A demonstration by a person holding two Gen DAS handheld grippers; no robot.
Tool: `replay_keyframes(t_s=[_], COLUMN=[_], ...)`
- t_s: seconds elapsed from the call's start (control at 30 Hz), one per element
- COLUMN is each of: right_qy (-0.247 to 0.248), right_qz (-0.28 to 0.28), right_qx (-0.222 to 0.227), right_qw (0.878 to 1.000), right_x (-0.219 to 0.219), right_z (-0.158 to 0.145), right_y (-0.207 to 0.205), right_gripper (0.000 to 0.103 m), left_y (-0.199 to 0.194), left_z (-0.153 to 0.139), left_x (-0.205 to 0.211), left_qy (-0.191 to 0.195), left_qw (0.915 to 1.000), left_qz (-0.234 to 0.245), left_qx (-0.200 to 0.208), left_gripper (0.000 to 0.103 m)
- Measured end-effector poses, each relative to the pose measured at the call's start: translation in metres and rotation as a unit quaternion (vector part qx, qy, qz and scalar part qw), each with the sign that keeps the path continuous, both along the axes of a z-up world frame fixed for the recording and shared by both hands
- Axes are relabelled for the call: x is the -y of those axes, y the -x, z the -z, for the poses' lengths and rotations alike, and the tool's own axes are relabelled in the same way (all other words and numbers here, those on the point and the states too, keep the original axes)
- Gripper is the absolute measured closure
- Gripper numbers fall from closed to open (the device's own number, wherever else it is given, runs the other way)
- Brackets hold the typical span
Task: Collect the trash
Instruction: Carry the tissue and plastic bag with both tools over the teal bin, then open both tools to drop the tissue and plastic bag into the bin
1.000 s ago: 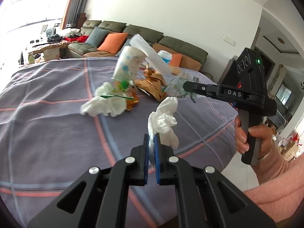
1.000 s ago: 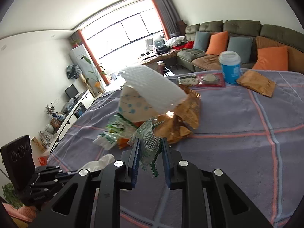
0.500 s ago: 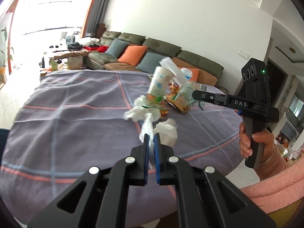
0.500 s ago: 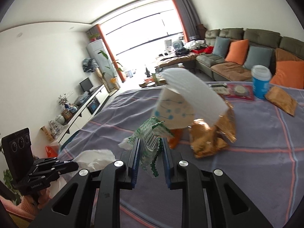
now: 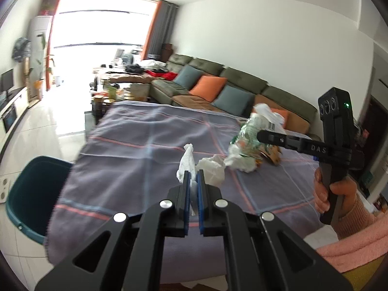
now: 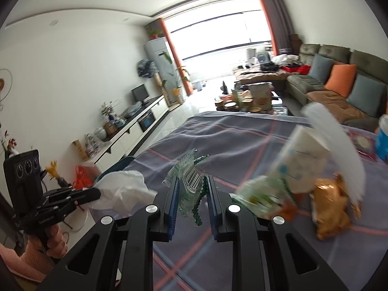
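A crumpled white tissue is clamped between the blue-padded fingers of the left gripper, its loose end standing up above the fingertips. A clear plastic wrapper with green print and a barcode is pinched in the right gripper, whose pads are closed against it. Both grippers are held above a desk covered with a grey-purple cloth crossed by pink stripes. On that cloth a pile of remaining trash is seen: a white paper cup with blue dots, a crinkled golden-brown snack bag and more white tissue. A dark teal plastic bin stands on the floor just beside the desk's left edge.
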State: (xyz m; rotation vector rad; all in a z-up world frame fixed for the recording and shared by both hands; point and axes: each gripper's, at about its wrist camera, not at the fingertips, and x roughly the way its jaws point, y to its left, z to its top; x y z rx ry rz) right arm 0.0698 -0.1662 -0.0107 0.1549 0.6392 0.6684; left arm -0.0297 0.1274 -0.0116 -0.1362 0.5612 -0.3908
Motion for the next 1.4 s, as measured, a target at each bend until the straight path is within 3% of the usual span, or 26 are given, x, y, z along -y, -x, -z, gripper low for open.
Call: replay_keyframes(t_s=[0.53,0.97,1.4], right_qy=[0.013,0.061,0.110], right_qz=[-0.121,-0.203,-0.241], right_qx=[-0.004,0.000,-0.011], right_qw=[0.993,0.977,0.964], right_x=[-0.113,-0.209,-0.280], right_z=[-0.003,0.011,0.032], right_y=[-0.036,-0.046,-0.060], right_gripper=[0.081,0.081,0.081], left_y=[0.003,0.001,-0.016], left_z=[-0.018,-0.005,0.023], left_x=[-0.091,-0.152,-0.190], left_qy=[0.002,0.007,0.004], left_qw=[0.9904,0.9749,0.9591], left_qz=[-0.137,-0.222,-0.278], left_qx=[0.019,-0.010,-0.053], left_gripper=[0.096,0.096,0.096])
